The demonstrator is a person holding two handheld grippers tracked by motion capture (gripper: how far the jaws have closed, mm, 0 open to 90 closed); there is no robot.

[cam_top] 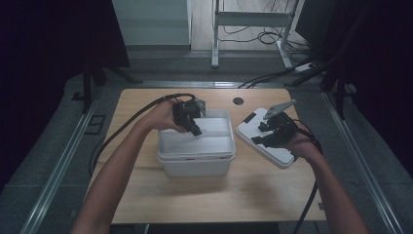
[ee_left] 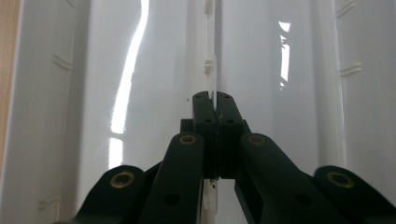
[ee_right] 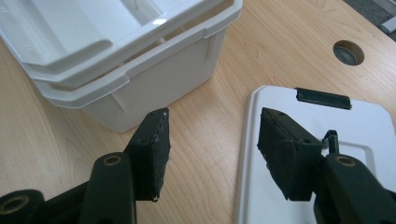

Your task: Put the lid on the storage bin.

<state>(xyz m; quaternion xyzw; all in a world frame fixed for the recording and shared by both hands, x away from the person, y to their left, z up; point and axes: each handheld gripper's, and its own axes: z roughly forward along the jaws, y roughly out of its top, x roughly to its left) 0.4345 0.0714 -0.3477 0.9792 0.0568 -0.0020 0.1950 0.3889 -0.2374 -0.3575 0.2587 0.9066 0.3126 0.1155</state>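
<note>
The wooden desk [cam_top: 204, 195] carries a white plastic storage box [cam_top: 195, 163] at its middle, with an inner tray [cam_top: 185, 144] nested in its top. To the box's right the white lid [cam_top: 265, 141] lies flat (its black latch toward the far edge). The left hand-held gripper [cam_top: 195, 127] is clenched on the tray's thin upright divider [ee_left: 211, 70], whose long axis runs straight away from its jaws. The right hand-held gripper [ee_right: 212, 149] hangs released, straddling the lid's near-left edge.
</note>
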